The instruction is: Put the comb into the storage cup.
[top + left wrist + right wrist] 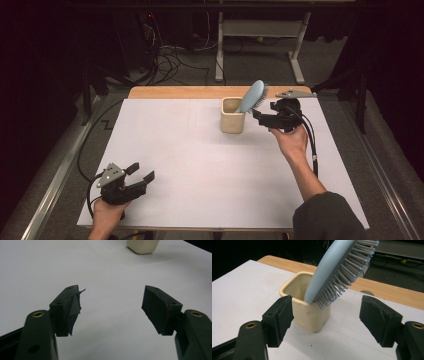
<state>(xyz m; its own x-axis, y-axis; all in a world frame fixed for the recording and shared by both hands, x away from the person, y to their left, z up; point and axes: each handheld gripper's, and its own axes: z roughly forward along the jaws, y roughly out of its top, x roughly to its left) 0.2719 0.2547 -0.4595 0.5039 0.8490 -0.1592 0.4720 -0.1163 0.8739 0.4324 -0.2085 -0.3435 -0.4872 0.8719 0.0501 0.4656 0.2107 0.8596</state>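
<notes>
Jaws of your right gripper (325, 320) stand wide, empty, just beside the cup (305, 312). The brush (337, 270) leans handle-down in the cup, pale blue, bristles toward you. It looks placed; next, back away without knocking it. Your left gripper (141, 178), also wide, rests well apart from the cup.

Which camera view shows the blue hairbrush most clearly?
The right gripper view: the hairbrush is close, bristles distinct, handle down in the beige cup. The high view shows it small, leaning in the cup.
</notes>
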